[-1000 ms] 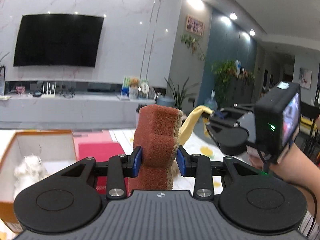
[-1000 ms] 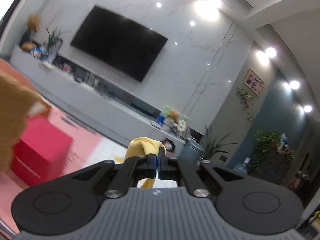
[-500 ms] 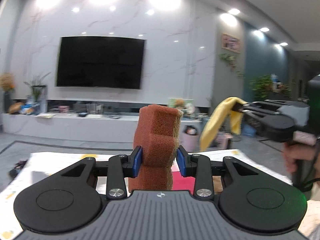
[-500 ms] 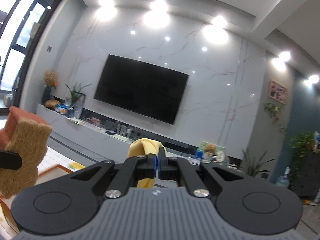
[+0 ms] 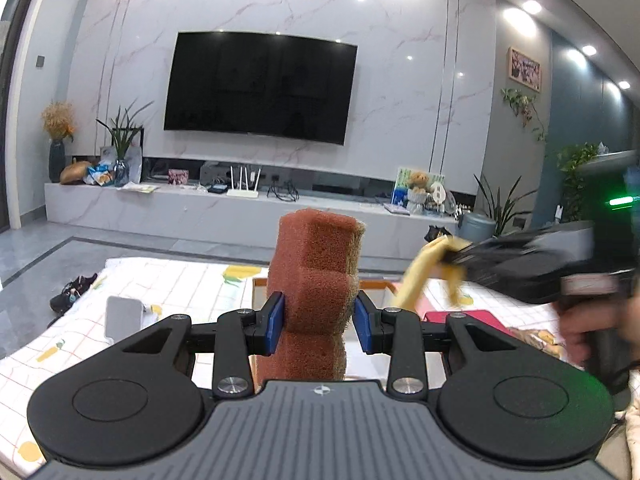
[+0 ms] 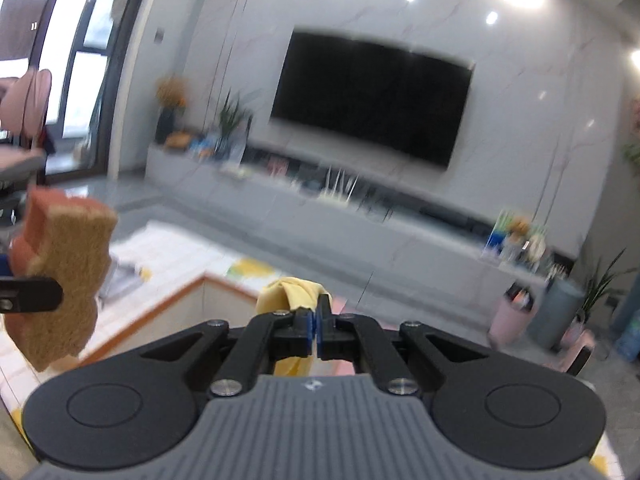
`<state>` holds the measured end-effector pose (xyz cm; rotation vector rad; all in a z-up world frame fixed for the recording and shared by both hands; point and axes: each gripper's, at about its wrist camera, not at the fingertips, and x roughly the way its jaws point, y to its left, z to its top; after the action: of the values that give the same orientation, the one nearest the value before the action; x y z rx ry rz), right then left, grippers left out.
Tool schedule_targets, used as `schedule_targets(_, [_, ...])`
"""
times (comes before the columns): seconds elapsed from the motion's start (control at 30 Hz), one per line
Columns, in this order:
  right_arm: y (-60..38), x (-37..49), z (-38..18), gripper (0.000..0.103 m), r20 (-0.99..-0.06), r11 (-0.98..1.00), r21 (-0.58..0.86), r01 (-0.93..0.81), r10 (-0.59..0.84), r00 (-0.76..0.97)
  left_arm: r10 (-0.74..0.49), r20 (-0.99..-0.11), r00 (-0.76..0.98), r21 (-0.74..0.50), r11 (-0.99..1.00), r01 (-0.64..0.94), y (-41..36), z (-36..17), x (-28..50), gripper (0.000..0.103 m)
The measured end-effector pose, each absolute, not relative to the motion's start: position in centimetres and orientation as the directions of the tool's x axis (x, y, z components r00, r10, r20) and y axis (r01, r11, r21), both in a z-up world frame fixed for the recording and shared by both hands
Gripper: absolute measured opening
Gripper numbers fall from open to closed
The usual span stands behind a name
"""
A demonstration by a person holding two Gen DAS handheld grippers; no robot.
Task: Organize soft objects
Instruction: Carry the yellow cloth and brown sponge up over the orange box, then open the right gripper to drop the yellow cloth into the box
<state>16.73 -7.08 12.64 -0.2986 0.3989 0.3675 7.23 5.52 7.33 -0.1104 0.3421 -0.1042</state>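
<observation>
My left gripper point(image 5: 318, 316) is shut on a reddish-brown sponge point(image 5: 316, 280) that stands upright between its blue pads, above the checked tablecloth point(image 5: 168, 292). The same sponge point(image 6: 60, 280) shows its tan side at the left edge of the right wrist view. My right gripper point(image 6: 317, 326) is shut on a yellow cloth point(image 6: 290, 294) that bunches over the fingertips and hangs below them. In the left wrist view that cloth point(image 5: 420, 276) dangles from the blurred right gripper point(image 5: 460, 258), to the right of the sponge. A hand point(image 5: 592, 328) holds that gripper.
An orange-rimmed box point(image 6: 224, 288) lies below both grippers, its wall partly hidden. A red flat item point(image 5: 476, 318) lies on the cloth at right, a white object point(image 5: 122, 314) at left. Beyond are a TV wall, a low cabinet and shoes point(image 5: 72, 294) on the floor.
Both views have swung sideways across the room, the TV now near centre. The sponge and the yellow cloth stay gripped. The right gripper has dropped lower at the right of the left view.
</observation>
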Motion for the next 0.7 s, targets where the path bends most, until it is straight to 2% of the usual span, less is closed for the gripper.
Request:
schedule_targets(0.17, [-2.9,22.8,7.3,0.000,-0.610,0.873,-0.242,-0.424,0.202,0.766,-0.135,-0.356,0.925,-0.114,0.988,0.100,5.6,6.4,7.4,0.041])
schedule_targets(0.4, [-2.2,27.4,2.6,0.000,-0.738,0.904,-0.179,-0.389,0.139,0.661,-0.106,-0.373,0.922,-0.100,0.992,0.074,5.7,5.9,7.8,0.041])
schedule_targets(0.47, [-2.7,26.8,1.8,0.004,-0.748,0.898,-0.177,-0.403,0.144,0.648,-0.106,-0.376,0.921,-0.105,0.992,0.071,5.9,6.0,8.0,0.041])
schedule_targets(0.5, [-2.9,26.5,1.8,0.012,-0.744,0.896,-0.174,-0.408,0.153,0.651,-0.104,-0.377,0.920,-0.105,0.992,0.069,6.0,6.1,8.0,0.041])
schedule_targets(0.53, [-3.2,26.1,1.9,0.026,-0.736,0.894,-0.171,-0.413,0.163,0.657,-0.100,-0.379,0.920,-0.105,0.992,0.065,6.1,6.2,8.2,0.041])
schedule_targets(0.57, [-3.5,25.9,1.7,0.032,-0.729,0.892,-0.169,-0.420,0.174,0.662,-0.098,-0.381,0.920,-0.105,0.993,0.063,6.0,6.2,8.1,0.041])
schedule_targets(0.7, [-5.4,24.6,2.3,0.043,-0.694,0.902,-0.117,-0.415,0.224,0.684,-0.099,-0.384,0.918,-0.102,0.993,0.064,5.7,6.5,8.1,0.041])
